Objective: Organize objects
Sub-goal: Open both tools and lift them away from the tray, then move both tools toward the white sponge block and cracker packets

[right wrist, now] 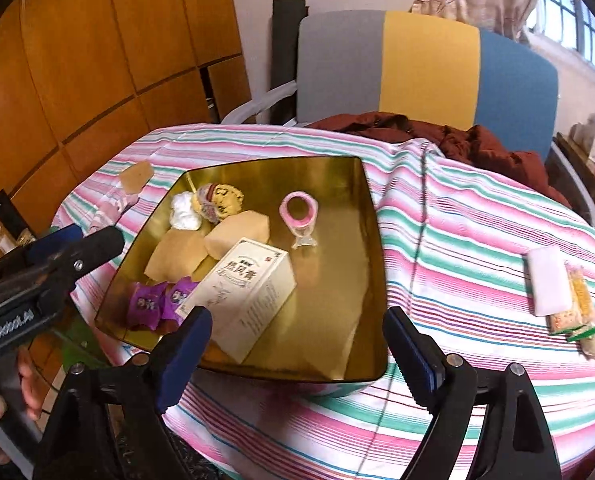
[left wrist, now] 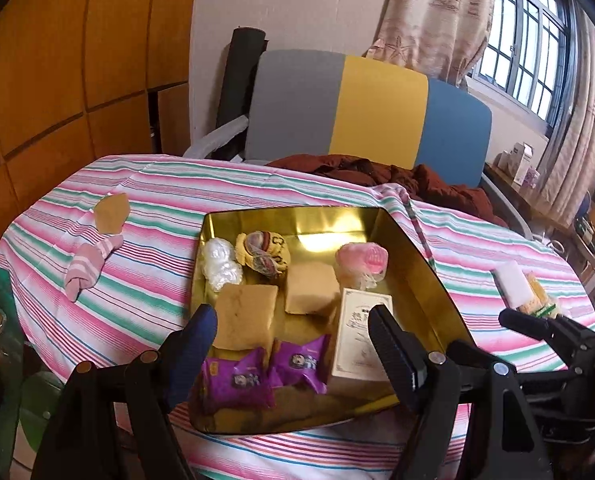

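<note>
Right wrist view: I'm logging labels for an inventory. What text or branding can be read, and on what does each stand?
"GenRobot.AI": white lettering on the left gripper body.
White box in the gold tin: large Chinese characters, too blurred to read reliably.
Purple snack packets: print too small.
Green-edged packet on the cloth: unreadable.
</note>
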Motion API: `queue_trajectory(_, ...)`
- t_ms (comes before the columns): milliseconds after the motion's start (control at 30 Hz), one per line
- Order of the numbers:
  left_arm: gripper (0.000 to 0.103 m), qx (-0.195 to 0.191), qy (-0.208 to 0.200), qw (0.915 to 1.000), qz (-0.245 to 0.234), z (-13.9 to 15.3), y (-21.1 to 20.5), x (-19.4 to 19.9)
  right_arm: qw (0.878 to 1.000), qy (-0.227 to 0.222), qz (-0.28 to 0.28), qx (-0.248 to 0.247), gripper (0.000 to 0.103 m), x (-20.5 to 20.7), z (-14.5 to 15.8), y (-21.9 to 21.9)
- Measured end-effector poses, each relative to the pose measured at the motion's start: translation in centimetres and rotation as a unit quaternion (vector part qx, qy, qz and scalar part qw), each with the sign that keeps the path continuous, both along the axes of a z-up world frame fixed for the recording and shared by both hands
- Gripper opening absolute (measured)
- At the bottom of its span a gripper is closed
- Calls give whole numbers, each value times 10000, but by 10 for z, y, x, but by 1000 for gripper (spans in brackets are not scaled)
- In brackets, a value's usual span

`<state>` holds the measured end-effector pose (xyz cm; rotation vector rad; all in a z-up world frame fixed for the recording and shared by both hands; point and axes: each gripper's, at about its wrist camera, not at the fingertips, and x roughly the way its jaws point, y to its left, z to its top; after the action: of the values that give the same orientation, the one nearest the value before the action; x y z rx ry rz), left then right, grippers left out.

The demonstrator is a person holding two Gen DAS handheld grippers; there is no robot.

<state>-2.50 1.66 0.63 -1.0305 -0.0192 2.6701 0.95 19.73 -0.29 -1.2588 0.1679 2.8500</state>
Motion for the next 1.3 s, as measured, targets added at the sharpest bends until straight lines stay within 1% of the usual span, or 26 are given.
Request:
queue_trajectory(100, 79, 28, -46, 9999, -126, -1, 6, 2, 9999, 51, -98, 19, 88, 4, 1, 5)
queue_trajectory(200, 79, -18, -3, 9997, -249, 0, 14, 5, 9997, 92, -194, 63, 89, 6, 2, 9)
queue_trajectory(467, 79, -19, 51, 9984, -571, 5, 30, 8, 9993, 67, -360, 32, 89, 9, 0, 26)
queue_trajectory(700, 79, 39, 120, 9965, -822, 11, 44, 10, 9984, -15, -491, 265, 90, 12, 1, 41)
queue_trajectory(767, 79, 57, 128, 9956, -930, 11, 50, 11, 9981, -34, -546, 266, 90, 13, 0, 48)
queue_trajectory(1000, 79, 170, -58, 9924, -1213, 7, 69, 10, 9956, -253, -894, 146, 91, 21, -5, 83)
queue_trajectory(1133, 79, 247, -98, 9876, -1545, 6, 79, 14, 9914, -489, -1210, -97, 91, 27, -12, 115)
queue_trajectory(1300, 79, 279, -89, 9806, -1937, 8, 98, 21, 9829, -772, -1647, -305, 91, 41, -14, 159)
